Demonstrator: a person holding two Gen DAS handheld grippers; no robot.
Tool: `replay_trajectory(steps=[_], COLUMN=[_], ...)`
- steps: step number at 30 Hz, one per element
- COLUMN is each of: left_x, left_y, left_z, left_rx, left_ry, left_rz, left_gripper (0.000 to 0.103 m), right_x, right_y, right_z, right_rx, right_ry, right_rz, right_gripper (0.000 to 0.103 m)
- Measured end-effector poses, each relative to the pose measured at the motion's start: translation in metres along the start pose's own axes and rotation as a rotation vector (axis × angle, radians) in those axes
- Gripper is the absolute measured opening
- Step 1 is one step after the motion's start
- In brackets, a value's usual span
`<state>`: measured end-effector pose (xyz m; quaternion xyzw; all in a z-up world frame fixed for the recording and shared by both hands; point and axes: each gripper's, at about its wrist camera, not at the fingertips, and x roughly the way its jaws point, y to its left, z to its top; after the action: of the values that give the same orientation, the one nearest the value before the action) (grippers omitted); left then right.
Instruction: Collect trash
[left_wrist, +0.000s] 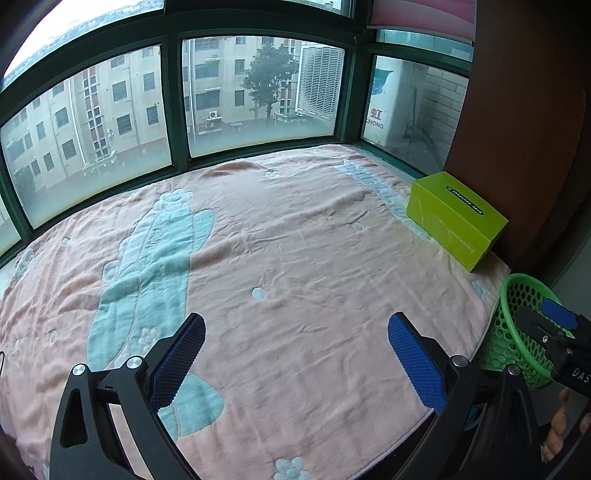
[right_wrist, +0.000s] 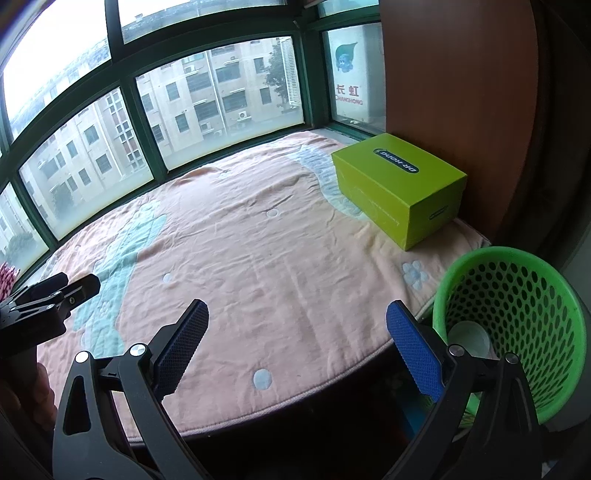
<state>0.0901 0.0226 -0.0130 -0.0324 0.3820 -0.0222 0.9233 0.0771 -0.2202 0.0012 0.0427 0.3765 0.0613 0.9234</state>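
A green mesh waste basket (right_wrist: 517, 317) stands beside the right edge of the pink blanket; a white cup (right_wrist: 469, 338) lies inside it. The basket also shows in the left wrist view (left_wrist: 517, 325). My right gripper (right_wrist: 297, 325) is open and empty, over the blanket's front edge, left of the basket. My left gripper (left_wrist: 295, 339) is open and empty above the blanket. The right gripper shows at the right of the left wrist view (left_wrist: 561, 328), in front of the basket. The left gripper shows at the left of the right wrist view (right_wrist: 70, 291).
A pink blanket (left_wrist: 295, 240) with pale blue patterns covers a window ledge. A lime green box (right_wrist: 399, 188) sits on it at the back right, against a brown wooden panel (right_wrist: 461, 92). Green-framed windows (left_wrist: 177, 103) run along the back. Something pink and white (right_wrist: 7, 280) shows at the left edge.
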Motion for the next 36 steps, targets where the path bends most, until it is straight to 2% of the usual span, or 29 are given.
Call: replay_trajectory(steps=[36], left_x=[0.0032], left_y=[0.0085], left_z=[-0.0064], left_rx=[-0.02], left_ry=[0.013], left_rz=[0.021], left_gripper=[0.096], right_x=[0.0034], right_y=[-0.0004], right_z=[-0.004], right_rx=[0.017], right_ry=[0.01], right_rz=[0.008], right_gripper=[0.096])
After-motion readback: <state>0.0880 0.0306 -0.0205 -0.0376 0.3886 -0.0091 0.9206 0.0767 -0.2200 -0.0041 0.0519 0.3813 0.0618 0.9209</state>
